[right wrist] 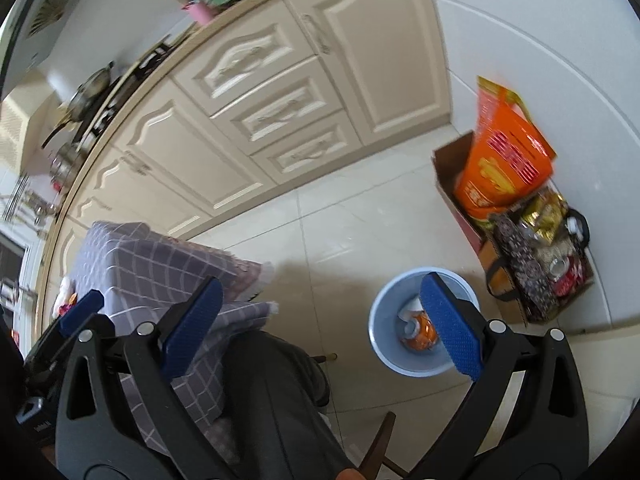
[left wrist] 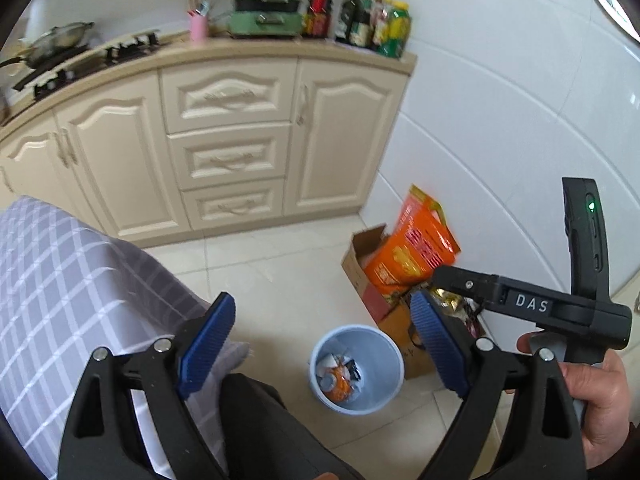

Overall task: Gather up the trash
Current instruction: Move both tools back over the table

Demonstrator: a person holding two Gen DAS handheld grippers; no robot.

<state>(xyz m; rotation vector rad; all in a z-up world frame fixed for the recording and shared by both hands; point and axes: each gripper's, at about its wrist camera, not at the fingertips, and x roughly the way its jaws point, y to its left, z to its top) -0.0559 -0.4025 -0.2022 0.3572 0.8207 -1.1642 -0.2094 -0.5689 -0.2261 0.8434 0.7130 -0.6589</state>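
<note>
A light blue trash bin [left wrist: 383,396] stands on the tiled floor and holds an orange can [left wrist: 340,385] and white scraps. It also shows in the right wrist view [right wrist: 384,344] with the can [right wrist: 420,332] inside. My left gripper [left wrist: 320,344] is open and empty, held above the bin. My right gripper [right wrist: 320,324] is open and empty, its right finger in front of the bin. Part of the right gripper and the hand holding it show at the right of the left wrist view [left wrist: 560,308].
A table with a grey checked cloth [left wrist: 80,280] is at the left. A cardboard box [left wrist: 368,276] with an orange bag [left wrist: 416,248] and other bags stands by the white wall. Cream kitchen cabinets [left wrist: 224,132] run along the back. The person's dark-trousered leg is below.
</note>
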